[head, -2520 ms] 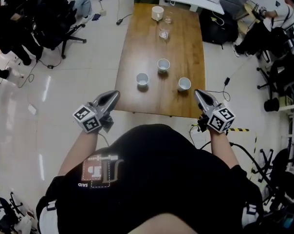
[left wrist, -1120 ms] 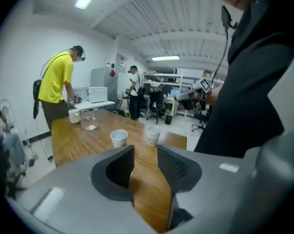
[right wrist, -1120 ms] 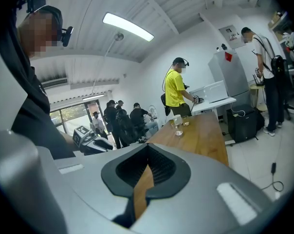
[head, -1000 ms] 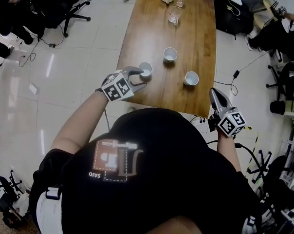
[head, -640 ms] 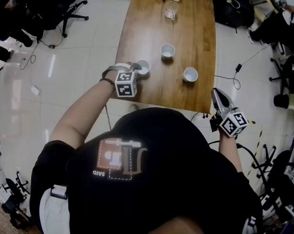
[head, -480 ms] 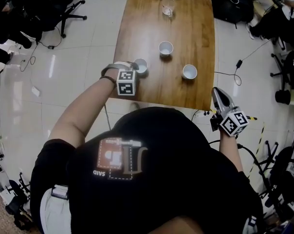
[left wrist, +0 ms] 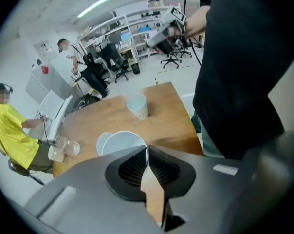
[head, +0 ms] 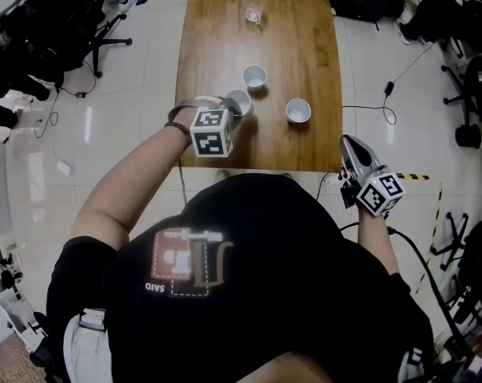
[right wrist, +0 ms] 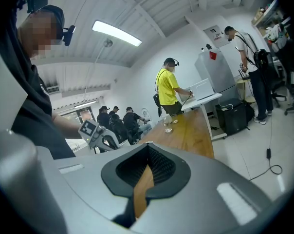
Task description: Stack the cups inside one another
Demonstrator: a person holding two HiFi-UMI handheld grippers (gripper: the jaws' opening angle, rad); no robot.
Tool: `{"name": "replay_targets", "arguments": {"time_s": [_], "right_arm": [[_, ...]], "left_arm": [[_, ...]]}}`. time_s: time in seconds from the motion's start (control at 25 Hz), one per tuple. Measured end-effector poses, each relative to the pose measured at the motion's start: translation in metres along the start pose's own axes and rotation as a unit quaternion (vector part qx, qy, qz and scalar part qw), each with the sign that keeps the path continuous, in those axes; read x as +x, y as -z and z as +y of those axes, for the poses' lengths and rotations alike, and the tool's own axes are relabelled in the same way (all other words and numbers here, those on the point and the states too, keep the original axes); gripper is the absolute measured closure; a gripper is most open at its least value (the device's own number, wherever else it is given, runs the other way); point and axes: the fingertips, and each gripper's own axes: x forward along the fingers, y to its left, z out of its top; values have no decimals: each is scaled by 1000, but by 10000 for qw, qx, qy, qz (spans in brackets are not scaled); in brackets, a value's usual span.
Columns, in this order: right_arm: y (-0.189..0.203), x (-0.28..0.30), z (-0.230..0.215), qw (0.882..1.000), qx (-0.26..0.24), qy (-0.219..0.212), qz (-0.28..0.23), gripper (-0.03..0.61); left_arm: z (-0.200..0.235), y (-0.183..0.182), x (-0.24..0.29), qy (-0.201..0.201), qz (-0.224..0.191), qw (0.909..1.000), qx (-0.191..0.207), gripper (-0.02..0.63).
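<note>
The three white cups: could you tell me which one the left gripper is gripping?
The leftmost cup in the head view: the left gripper's jaws have just closed on its rim; the farther cup and right-hand cup stand free.

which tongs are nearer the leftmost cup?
Left: the left tongs have just closed on the cup's rim; the right tongs hang off the table's near right corner.

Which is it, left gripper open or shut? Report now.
Shut on the cup: the left gripper has just been closing its jaws, and its view shows the cup's thin white rim pinched between them.
</note>
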Motion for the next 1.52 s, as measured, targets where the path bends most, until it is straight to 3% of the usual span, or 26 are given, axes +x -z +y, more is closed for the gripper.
{"name": "replay_targets", "arguments": {"time_s": [0.12,0.28,0.6,0.64,0.72,0.8,0.88,0.96,1.0,1.04,1.08,1.12,1.16,1.2,1.32,1.36,1.4,1.44,1.52], "right_arm": [[-1,-13,-6,9999,53,90,-115,565],[-3,-37,-14,9994,103,257,-218,565],[11,-81,-38,9970,332,630,-296,565],[13,-84,-39,9969,353,646,-279,565],[15,-86,-39,9970,364,641,-232,565],[13,-83,-40,9973,345,607,-236,565],[8,-76,-37,9979,294,534,-229,565],[0,-68,-31,9986,207,433,-223,565],[-5,-62,-28,9989,155,372,-236,565],[-12,-55,-25,9992,94,301,-257,565],[-20,-47,-21,9994,20,220,-281,565],[-29,-38,-17,9994,-69,130,-303,565],[-37,-29,-12,9994,-163,33,-313,565],[-44,-19,-7,9992,-251,-70,-307,565],[-59,8,12,9979,-461,-370,-258,565],[-62,17,18,9973,-526,-461,-233,565],[-65,27,22,9966,-586,-547,-197,565],[-66,35,26,9959,-636,-625,-151,565],[-63,49,31,9952,-664,-717,-76,565]], "left_arm": [[19,-58,-7,-51,-371,9990,248,597],[25,-110,13,53,-467,9967,660,597],[23,-143,68,384,-156,9946,952,594],[20,-144,74,464,-110,9941,977,585],[14,-144,83,616,-59,9930,1003,504],[15,-146,84,579,-141,9936,961,442],[23,-151,72,315,-418,9958,756,428],[38,-156,44,-47,-975,9950,199,428],[46,-155,24,-210,-1342,9905,-232,428],[55,-149,2,-344,-1746,9813,-739,430],[64,-140,-21,-459,-2177,9663,-1293,432],[72,-127,-44,-572,-2629,9449,-1866,443],[78,-110,-68,-693,-3098,9165,-2435,460],[82,-91,-91,-822,-3580,8806,-2994,480],[79,-18,-150,-1277,-4753,7526,-4375,579],[74,8,-160,-1478,-4926,7218,-4631,596],[67,32,-167,-1689,-4986,7008,-4813,609],[59,53,-171,-1880,-4980,6868,-4949,612],[42,83,-175,-2127,-4906,6684,-5171,612]]}}
